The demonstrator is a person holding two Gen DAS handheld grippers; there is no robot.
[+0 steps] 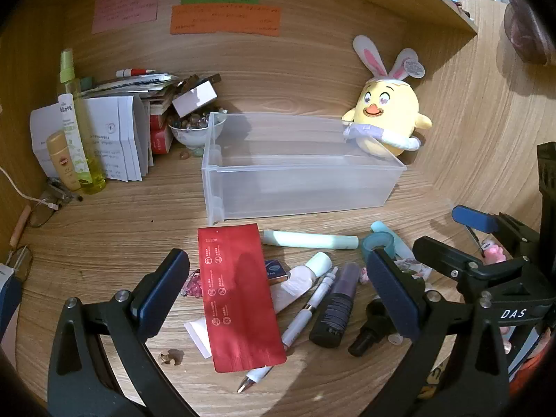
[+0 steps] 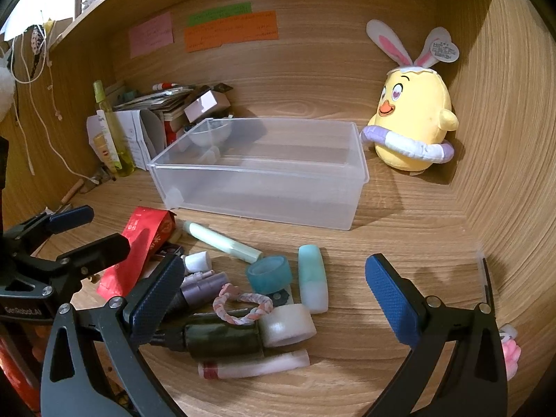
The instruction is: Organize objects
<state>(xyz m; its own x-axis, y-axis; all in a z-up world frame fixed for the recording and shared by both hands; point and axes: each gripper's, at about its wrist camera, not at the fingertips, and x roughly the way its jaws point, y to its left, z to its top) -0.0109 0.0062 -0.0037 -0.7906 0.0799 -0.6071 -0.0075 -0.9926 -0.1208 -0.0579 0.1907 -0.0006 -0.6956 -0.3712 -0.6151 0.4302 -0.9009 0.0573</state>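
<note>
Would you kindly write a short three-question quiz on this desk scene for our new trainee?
1. True or false: the clear plastic bin already holds several items.
2. Which lies nearest the bin's front wall: (a) the red pouch, (b) the mint tube, (c) the clear tape roll?
3. What state is each gripper in, left gripper and right gripper?

Key: 1. False, it looks empty. 2. b. 3. Both open, holding nothing.
</note>
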